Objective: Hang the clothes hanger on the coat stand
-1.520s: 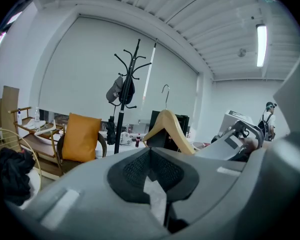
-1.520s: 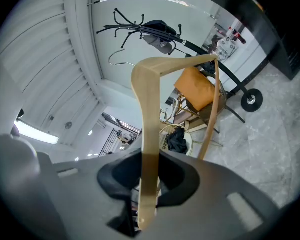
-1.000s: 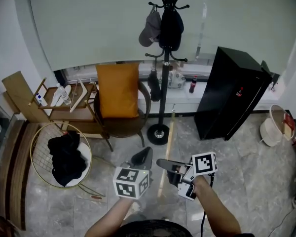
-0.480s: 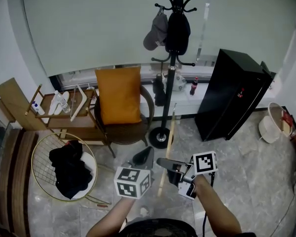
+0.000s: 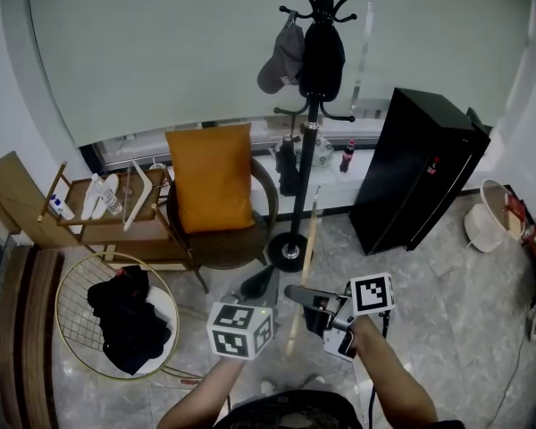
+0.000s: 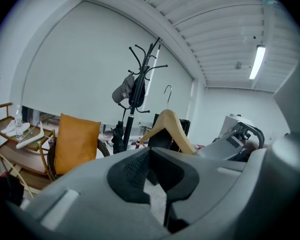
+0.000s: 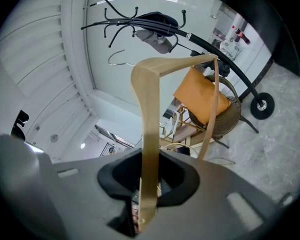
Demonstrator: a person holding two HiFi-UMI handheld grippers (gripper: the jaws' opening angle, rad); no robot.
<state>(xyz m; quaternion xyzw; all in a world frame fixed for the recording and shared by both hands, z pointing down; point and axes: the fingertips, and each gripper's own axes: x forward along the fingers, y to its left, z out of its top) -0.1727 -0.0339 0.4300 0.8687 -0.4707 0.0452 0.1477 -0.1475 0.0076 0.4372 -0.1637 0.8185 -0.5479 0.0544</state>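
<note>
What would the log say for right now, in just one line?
right gripper: shut on wooden hanger | left gripper: shut, empty | coat stand: ahead, hanger not hung yet

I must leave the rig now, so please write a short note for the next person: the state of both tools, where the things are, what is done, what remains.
Right tool: shut on one arm of the wooden hanger; its metal hook is free.
Left tool: shut, empty, beside the right one.
Coat stand: ahead, not yet in reach; a cap and a dark item hang on it, top hooks free.
Done: hanger picked up.
Left: bring it to the stand and hang it on a free hook.
</note>
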